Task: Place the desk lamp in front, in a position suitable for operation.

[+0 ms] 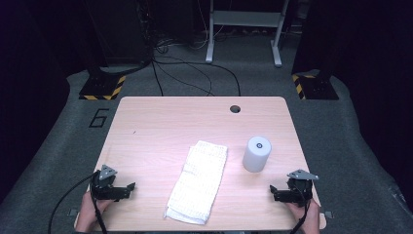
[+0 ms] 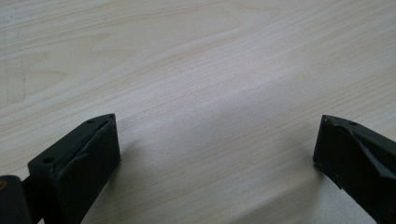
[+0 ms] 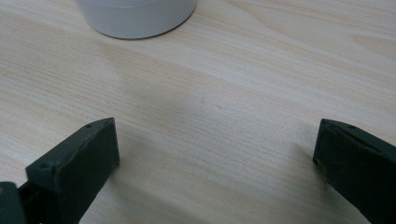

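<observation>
Left hand-held gripper rests low at the near left of the worktop, jaws spread wide over bare wood. Right hand-held gripper sits at the near right, jaws likewise spread, nothing between them. I see a white folded towel lying between the two. A white cylinder stands upright just beyond the right one.

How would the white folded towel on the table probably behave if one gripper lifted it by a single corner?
The towel would likely go floppy: it lies flat in soft, uneven folds on the table, so the layers would probably unfold and dangle. Its waffle-like weave suggests the jaws would get good grip rather than slipping. It looks thin, so probably light, and unlikely to roll.
</observation>
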### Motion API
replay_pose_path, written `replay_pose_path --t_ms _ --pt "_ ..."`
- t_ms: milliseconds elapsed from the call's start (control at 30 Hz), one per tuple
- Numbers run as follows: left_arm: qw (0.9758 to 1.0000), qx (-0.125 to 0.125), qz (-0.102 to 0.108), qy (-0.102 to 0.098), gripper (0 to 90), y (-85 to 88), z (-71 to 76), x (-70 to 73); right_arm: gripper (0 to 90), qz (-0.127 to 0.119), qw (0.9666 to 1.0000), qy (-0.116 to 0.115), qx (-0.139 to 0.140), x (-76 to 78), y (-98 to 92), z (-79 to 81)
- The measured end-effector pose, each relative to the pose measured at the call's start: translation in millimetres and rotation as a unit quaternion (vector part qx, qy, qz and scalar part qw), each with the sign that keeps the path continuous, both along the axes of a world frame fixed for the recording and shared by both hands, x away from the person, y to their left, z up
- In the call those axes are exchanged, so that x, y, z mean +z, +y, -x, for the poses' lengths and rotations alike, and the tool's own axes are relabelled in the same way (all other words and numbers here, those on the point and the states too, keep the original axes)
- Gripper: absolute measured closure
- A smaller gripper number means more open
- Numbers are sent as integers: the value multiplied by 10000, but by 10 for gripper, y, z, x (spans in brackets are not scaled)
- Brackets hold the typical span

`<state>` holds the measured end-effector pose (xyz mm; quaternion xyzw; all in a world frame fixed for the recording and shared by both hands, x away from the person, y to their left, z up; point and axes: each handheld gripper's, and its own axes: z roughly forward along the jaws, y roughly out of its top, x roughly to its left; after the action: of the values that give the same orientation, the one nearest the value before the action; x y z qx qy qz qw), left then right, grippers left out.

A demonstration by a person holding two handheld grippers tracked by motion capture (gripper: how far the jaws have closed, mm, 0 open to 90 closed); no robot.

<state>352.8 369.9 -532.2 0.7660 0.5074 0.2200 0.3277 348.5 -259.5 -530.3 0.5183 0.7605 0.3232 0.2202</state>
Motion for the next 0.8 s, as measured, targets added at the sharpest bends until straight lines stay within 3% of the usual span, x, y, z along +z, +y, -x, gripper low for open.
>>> replay_pose_path --t_ms 167,333,433,567,600,633,800 --pt "9999 -164 -8 -10 8 -10 0 2 0 8 10000 17 -3 2 0 0" --pt "10000 -76 -33 26 0 -22 -2 8 0 2 10000 5 -19 0 2 -2" --pt "10000 -32 67 1 0 -49 -5 45 0 4 10000 5 -21 0 2 -1" --pt "9997 -119 191 -26 0 -132 -17 126 0 -6 10000 1 -38 1 5 2" --pt "9996 -107 216 -113 0 -170 -20 138 0 4 10000 2 -30 0 4 1" --pt "9996 -192 186 -62 0 -194 -22 169 0 2 10000 5 -35 0 4 1" --pt "9990 -331 205 -219 0 -352 -44 263 0 0 10000 4 -36 0 4 2"
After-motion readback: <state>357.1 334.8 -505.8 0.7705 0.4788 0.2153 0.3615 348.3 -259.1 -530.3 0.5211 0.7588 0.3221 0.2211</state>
